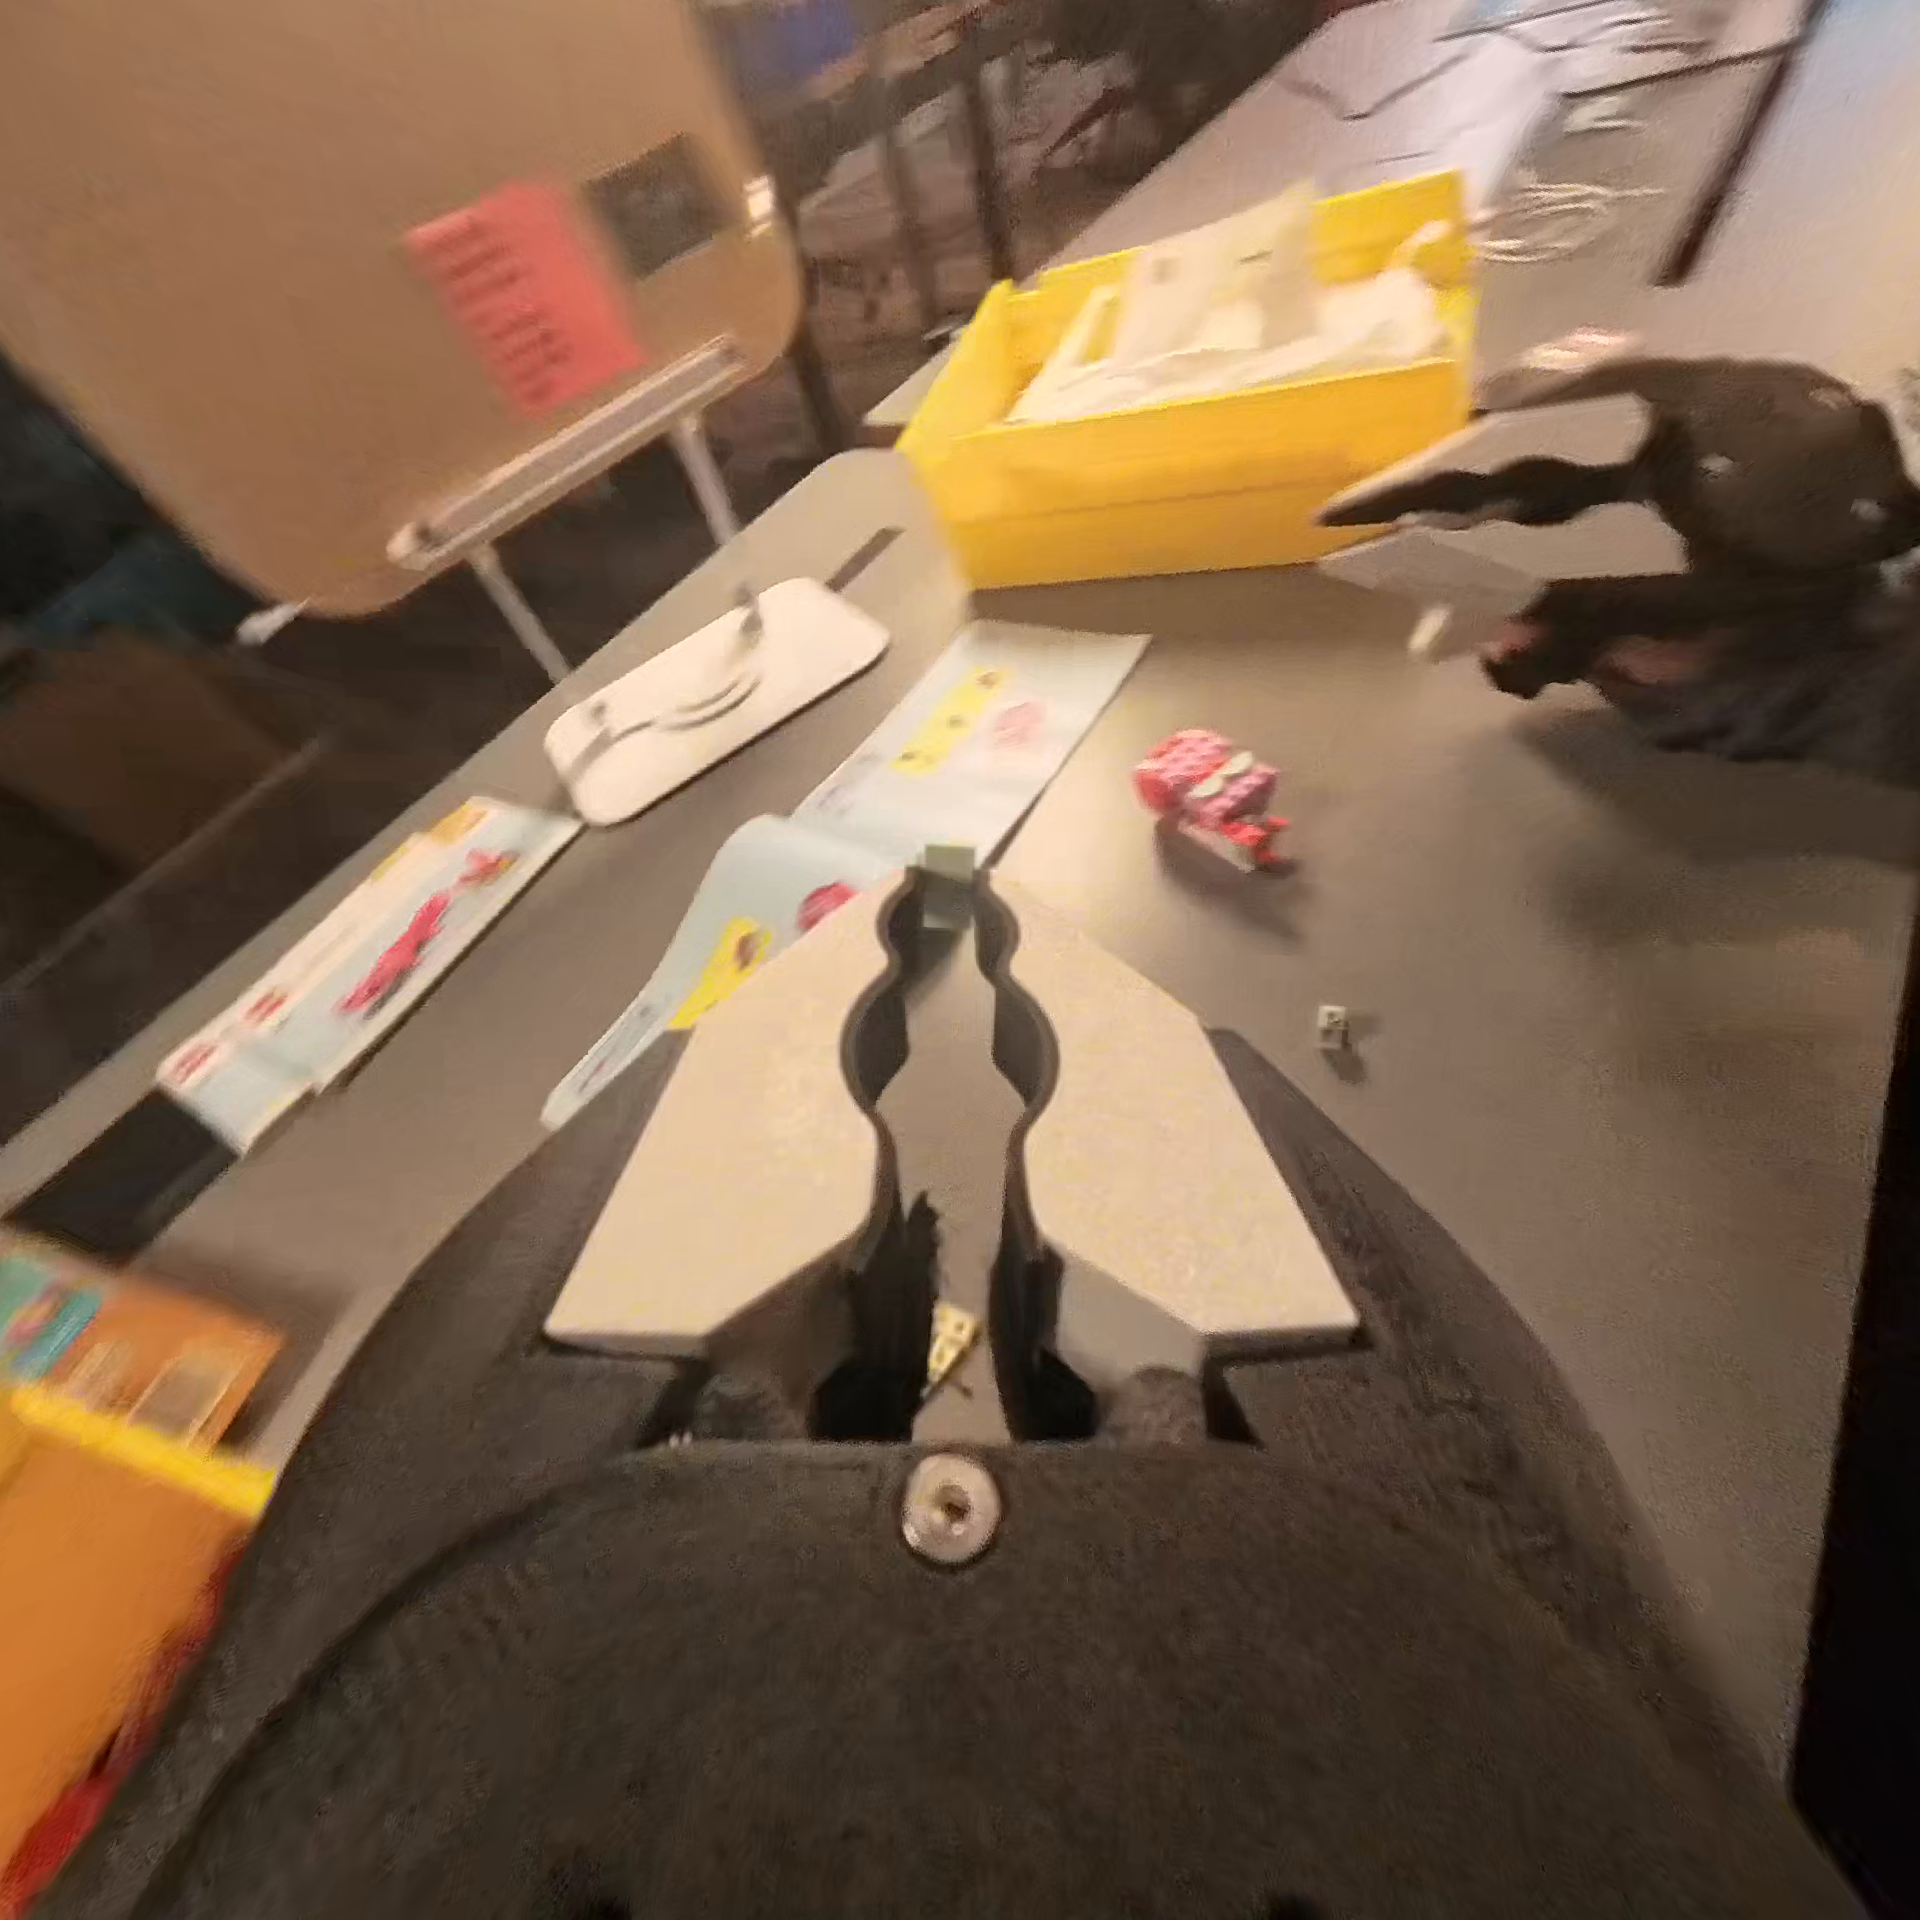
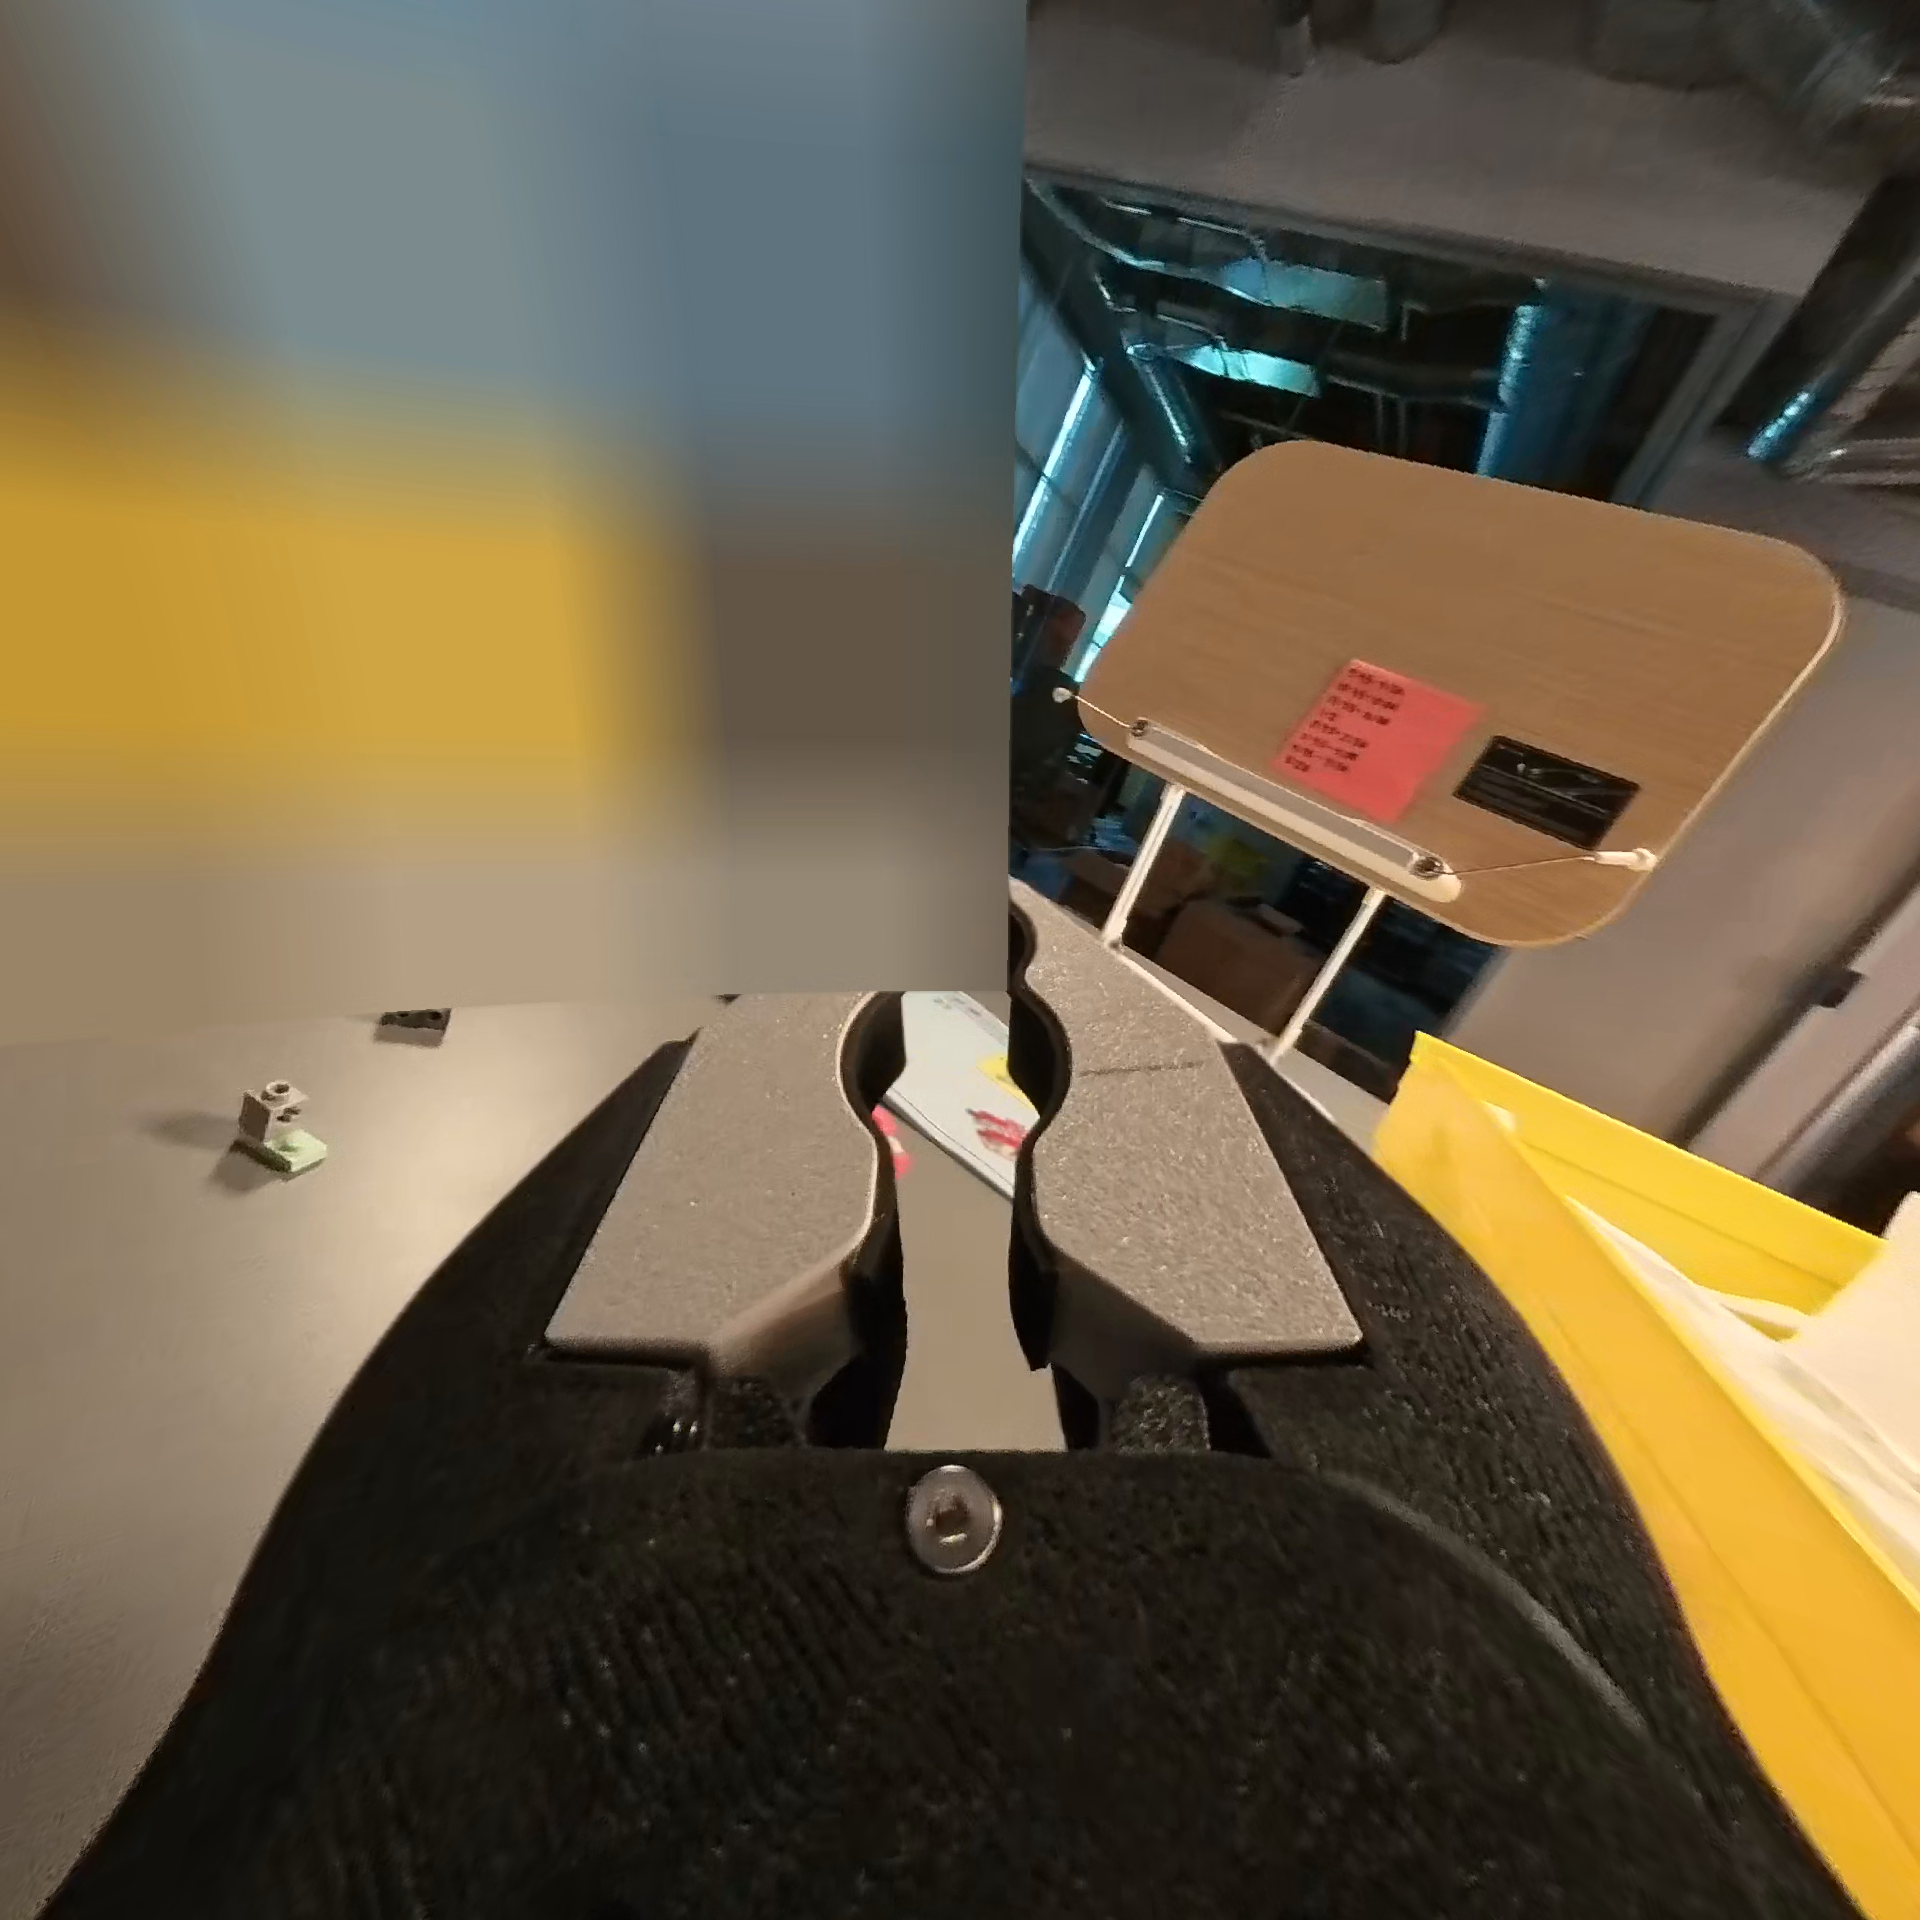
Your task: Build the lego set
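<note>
On a grey table (image 1: 1455,1195) strewn with pale-blue instruction booklets (image 1: 343,966), the left gripper (image 1: 948,894) pinched a small grey-green toy brick (image 1: 951,883) at its fingertips above an open booklet. Farther right, the right gripper (image 1: 1351,535) hovered near a yellow cardboard box (image 1: 1195,478), its fingers slightly parted, apparently empty. So shallow a tip hold risked letting the brick slip or twist out.

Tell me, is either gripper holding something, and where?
The left gripper pinches a small grey-green brick at its fingertips, gripping its two sides. The right gripper's tips look empty.
</note>
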Demonstrator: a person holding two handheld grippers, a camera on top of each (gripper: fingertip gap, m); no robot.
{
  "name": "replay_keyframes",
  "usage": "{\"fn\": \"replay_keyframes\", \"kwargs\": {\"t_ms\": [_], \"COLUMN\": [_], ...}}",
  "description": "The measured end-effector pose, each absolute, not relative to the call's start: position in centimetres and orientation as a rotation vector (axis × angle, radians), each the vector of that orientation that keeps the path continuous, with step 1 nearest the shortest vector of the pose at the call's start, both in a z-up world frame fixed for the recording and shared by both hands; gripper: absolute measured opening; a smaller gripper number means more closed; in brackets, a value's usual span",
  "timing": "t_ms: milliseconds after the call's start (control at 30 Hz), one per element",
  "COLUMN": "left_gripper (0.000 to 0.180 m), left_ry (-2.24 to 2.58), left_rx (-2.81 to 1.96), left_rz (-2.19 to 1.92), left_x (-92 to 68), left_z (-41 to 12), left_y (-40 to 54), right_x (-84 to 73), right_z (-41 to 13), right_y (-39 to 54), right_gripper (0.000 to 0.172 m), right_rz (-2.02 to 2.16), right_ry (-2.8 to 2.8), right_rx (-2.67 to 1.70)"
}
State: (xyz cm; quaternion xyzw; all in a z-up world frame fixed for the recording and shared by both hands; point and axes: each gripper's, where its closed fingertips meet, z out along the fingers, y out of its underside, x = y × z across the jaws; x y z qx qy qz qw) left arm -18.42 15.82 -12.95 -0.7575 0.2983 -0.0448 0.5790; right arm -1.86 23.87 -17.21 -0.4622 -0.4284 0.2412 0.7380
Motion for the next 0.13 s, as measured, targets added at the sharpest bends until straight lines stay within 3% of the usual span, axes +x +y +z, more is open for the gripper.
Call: {"fn": "replay_keyframes", "kwargs": {"t_ms": [133], "left_gripper": [0.008], "left_ry": [0.825], "left_rx": [-1.634], "left_rz": [-0.252], "left_x": [-13.1], "left_z": [-14.2], "left_y": [15.8], "right_x": [-3.3], "right_z": [-16.8], "right_y": [22.5], "right_gripper": [0.018], "right_rz": [0.737], "right_ry": [-1.010], "right_rx": [-1.027]}}
